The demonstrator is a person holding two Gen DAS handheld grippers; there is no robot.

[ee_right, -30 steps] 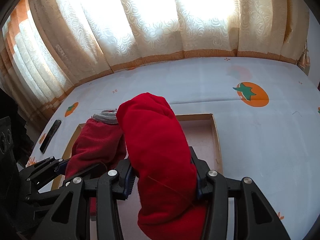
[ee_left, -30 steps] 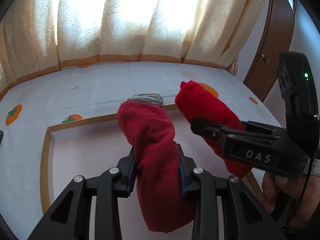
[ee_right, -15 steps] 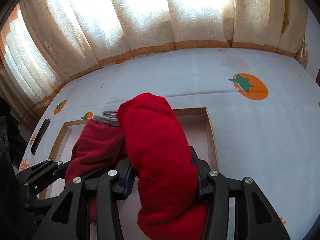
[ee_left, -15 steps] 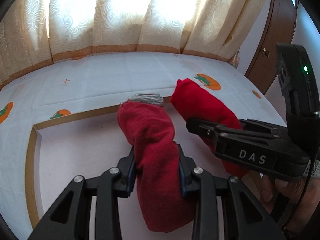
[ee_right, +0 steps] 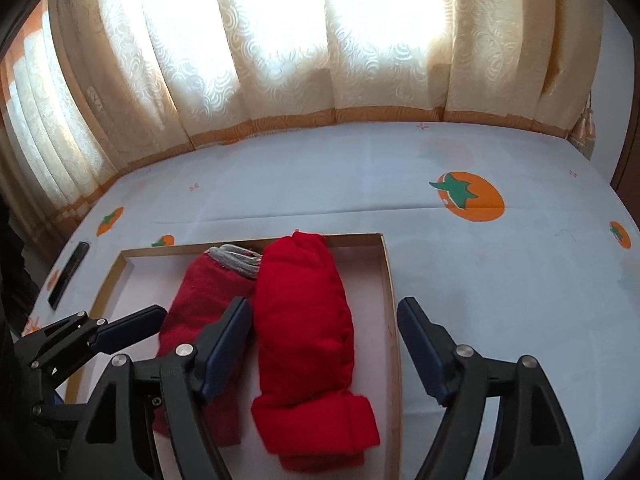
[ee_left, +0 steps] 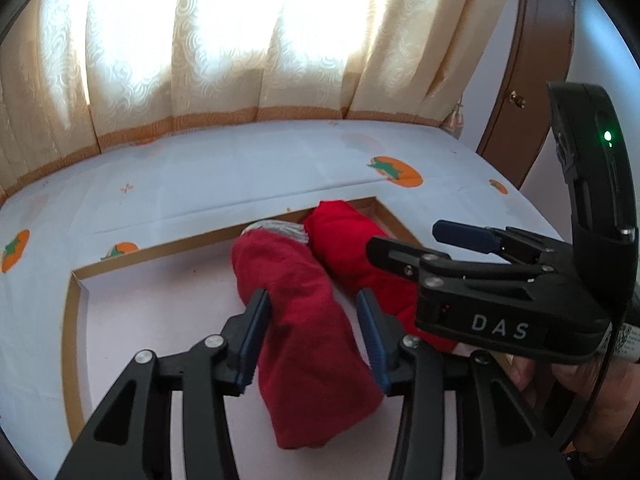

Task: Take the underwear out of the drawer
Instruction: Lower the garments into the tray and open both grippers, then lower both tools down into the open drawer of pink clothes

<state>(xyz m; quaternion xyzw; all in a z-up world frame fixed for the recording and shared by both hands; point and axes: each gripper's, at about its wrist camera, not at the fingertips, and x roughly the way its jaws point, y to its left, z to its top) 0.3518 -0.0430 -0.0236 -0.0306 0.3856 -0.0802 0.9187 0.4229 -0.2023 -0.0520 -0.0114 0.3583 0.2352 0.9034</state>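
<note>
Underwear rolls, dark red and bright red, are lying side by side in the drawer. We're opening both jaws: left gripper straddling the dark roll, right gripper wide around the bright one at 3 o'clock of it, neither gripping.

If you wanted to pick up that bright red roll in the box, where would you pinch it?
Probably across the middle of the bright red roll, coming down from above with one finger on each long side. It lies lengthwise in the box, soft and plump. The right gripper straddles it, its jaws opening, pads clear of the cloth. The darker roll crowds its left side.
</note>
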